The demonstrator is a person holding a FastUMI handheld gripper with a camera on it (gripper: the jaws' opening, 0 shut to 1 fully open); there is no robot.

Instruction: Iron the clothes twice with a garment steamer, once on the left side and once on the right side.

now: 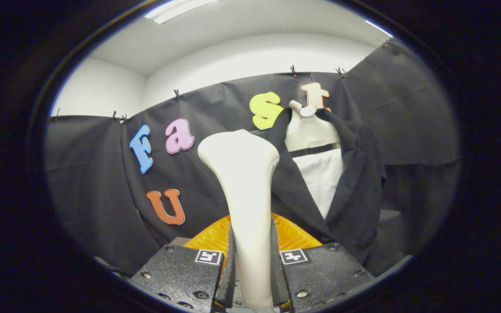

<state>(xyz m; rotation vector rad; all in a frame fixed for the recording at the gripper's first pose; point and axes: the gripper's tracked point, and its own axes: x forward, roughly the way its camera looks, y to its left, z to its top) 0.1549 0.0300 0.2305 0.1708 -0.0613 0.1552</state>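
Hand-held gripper (252, 278) clamped with both fingers on the steamer (244, 182) handle, head upright; orange dish (294, 234) just beyond. Farther right, black jacket (359, 182) hanging on white hanger (309, 130).

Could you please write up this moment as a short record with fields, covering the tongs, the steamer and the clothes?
tongs: tongs shut on the steamer's handle, a finger pressing each side
steamer: white steamer held upright, its wide head on top
jacket: black jacket on a white hanger, beyond the steamer and to its right, open at the front
shirt: white shirt showing between the jacket's lapels
contact: cannot tell whether the steamer head touches the jacket
behind the steamer: orange ribbed thing, low down
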